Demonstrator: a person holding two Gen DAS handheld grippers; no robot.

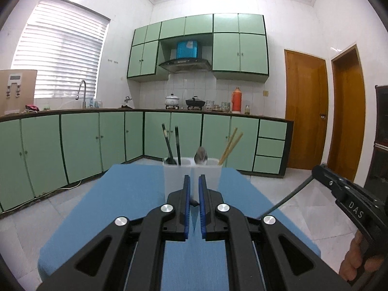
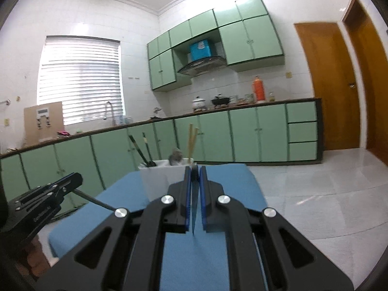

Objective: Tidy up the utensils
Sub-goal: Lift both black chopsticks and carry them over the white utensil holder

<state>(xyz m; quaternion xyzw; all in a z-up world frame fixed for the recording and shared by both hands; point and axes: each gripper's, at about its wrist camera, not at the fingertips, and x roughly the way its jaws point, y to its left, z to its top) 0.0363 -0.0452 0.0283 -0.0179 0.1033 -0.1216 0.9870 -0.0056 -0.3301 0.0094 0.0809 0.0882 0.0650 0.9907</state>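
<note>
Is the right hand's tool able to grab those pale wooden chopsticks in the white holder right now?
Probably not yet. The way to the wooden chopsticks looks free, straight ahead in the white holder, but the fingers of the right gripper are shut on a thin dark stick.

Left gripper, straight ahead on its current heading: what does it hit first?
Likely the white utensil holder on the blue table, dead ahead of the left gripper. The dark stick it grips may touch first; depth unclear.
</note>
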